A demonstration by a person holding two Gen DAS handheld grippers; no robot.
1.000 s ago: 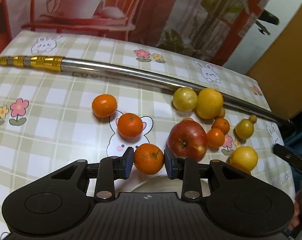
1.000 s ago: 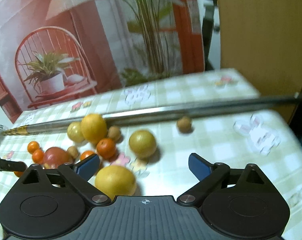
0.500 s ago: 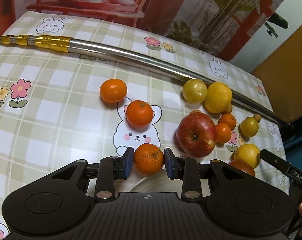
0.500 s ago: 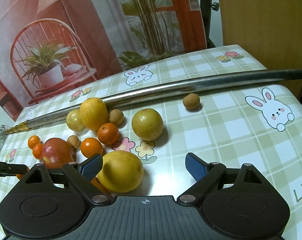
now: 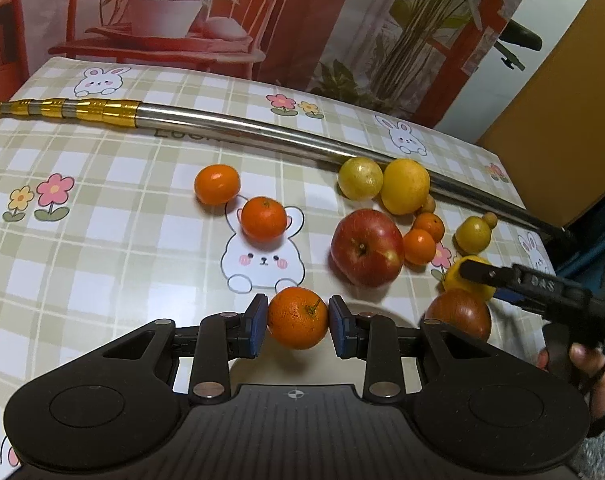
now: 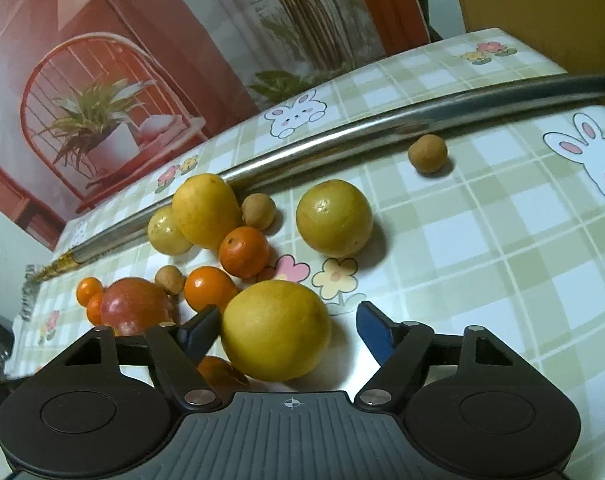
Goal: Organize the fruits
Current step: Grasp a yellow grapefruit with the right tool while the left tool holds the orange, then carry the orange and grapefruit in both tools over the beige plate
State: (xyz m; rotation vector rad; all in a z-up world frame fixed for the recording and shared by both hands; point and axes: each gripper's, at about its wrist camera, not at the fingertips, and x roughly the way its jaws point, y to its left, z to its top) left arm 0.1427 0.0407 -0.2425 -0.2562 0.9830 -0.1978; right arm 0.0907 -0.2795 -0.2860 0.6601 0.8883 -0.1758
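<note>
Fruit lies scattered over the checked counter [image 5: 102,240], whose cloth is printed with rabbits and flowers. Nearest the left camera, an orange mandarin [image 5: 298,317] with a small green stem sits between the blue pads of the left gripper [image 5: 298,322], both pads pressed against its sides, so the gripper is clamped on it; whether it rests on the cloth or is lifted just clear cannot be told. Beyond it a second mandarin [image 5: 263,217] sits on a printed rabbit, and a third [image 5: 216,183] lies just beyond that to the left. To the right is a red apple [image 5: 367,247], with two small mandarins [image 5: 420,246] touching its right side, and behind these a pale lemon [image 5: 360,178] and a larger yellow citrus [image 5: 406,186] rest against a long steel rod [image 5: 262,136] with a gold-banded end that crosses the counter. A dark reddish fruit [image 5: 458,314] lies near the left gripper's right finger. In the right wrist view, the right gripper [image 6: 288,328] stands wide open around a large yellow citrus fruit [image 6: 275,331]; the dark left finger is close beside the fruit and the blue right pad is clearly apart from it. Farther out lie a round yellow-green fruit [image 6: 334,218] by itself, a small brown longan [image 6: 427,153] near the rod, and two more longans [image 6: 258,211] among the cluster. In the left view a hand [image 5: 594,376] holds the handle of the right gripper at the right edge.
</note>
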